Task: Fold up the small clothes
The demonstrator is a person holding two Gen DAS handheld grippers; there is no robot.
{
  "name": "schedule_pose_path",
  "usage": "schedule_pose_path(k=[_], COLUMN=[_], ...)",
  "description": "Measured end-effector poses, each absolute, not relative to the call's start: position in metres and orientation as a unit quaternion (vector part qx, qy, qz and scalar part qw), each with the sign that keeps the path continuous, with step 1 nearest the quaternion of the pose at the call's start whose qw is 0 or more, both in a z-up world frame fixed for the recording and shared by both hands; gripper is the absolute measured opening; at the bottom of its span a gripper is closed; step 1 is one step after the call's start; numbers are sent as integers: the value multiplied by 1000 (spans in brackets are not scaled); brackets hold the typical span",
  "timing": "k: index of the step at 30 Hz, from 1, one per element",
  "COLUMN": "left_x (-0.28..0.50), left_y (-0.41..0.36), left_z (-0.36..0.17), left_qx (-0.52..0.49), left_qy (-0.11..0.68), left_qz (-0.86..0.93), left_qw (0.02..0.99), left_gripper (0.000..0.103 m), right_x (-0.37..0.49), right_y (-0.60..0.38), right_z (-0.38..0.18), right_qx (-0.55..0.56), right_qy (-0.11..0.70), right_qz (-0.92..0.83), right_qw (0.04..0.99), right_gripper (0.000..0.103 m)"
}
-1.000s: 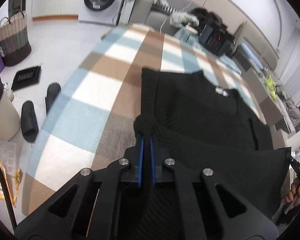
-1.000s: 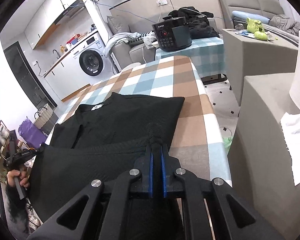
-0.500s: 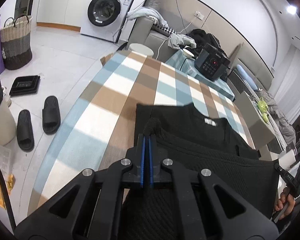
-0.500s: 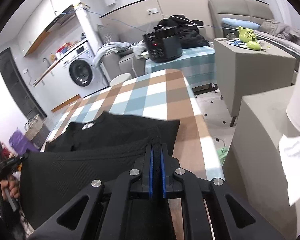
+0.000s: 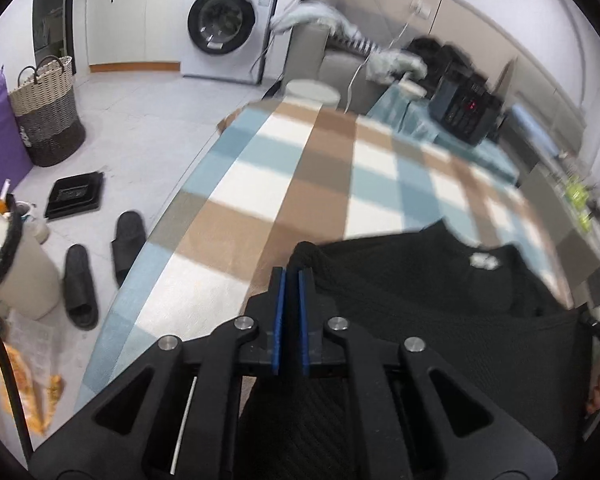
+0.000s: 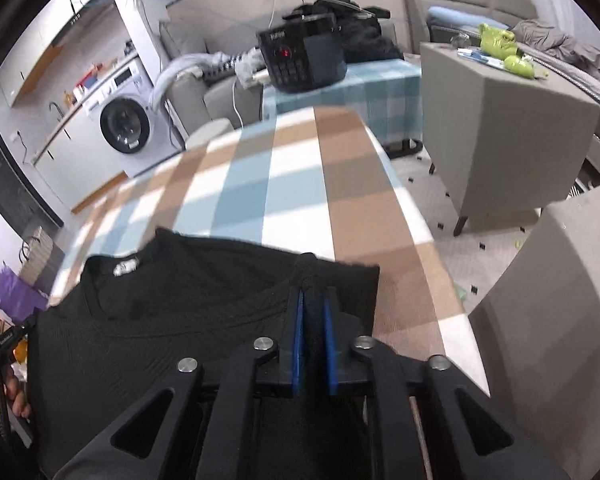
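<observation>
Gripping the black knitted garment (image 5: 420, 292), left tool (image 5: 292, 276) and right tool (image 6: 314, 300) are both clamped; only the left view shows black slippers (image 5: 100, 264) beside the checkered table (image 5: 300, 184).

"What are my grippers doing?"
"I am squeezing the left gripper (image 5: 292, 276) tight on cloth. I am squeezing the right gripper (image 6: 314, 300) tight on cloth too."
</observation>
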State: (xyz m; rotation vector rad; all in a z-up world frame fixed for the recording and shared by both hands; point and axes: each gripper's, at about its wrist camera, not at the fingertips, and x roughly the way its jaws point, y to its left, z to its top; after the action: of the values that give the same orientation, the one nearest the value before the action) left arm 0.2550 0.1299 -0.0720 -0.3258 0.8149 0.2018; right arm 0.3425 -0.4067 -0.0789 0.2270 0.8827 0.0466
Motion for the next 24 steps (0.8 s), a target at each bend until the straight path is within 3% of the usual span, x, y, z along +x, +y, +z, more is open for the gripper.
schedule_pose_path(k=[1,3,5,7,17,19,20,21,23,24], left_x=[254,246,234,222,246,252,254,255,254,254], left_y=[131,134,138,141,137,135,135,135,134,133], left_z=[-75,-77,-77,-77,-101,-103,-104,-103,-101,-100], left_qx=[-155,-161,-165,-161,-146,-140,-141,-145,-147,-140], left_qy=[400,406,408,403,442,445,444,441,430,427], left_qz=[101,97,89,88,62,64,61,56,42,40], left_qw=[897,894,894,897,883,882,883,884,890,892], left_gripper=[15,32,49,58,59,59,52,35,8,4], right_x=[340,329,315,305,328,338,342,344,339,335], right_y=[-408,-415,-421,-426,-422,-414,-409,-405,-401,-400], right_z=[-80,-80,-80,-82,-86,-90,-92,-94,-91,-88], right_qx=[108,113,110,111,124,109,96,77,63,61], right_qy=[429,432,432,438,446,453,458,461,445,436], right_qz=[23,32,42,53,74,71,66,58,59,63], right_qw=[897,894,894,891,883,882,881,882,891,895], right_gripper=[27,37,41,42,42,38,25,12,6,5])
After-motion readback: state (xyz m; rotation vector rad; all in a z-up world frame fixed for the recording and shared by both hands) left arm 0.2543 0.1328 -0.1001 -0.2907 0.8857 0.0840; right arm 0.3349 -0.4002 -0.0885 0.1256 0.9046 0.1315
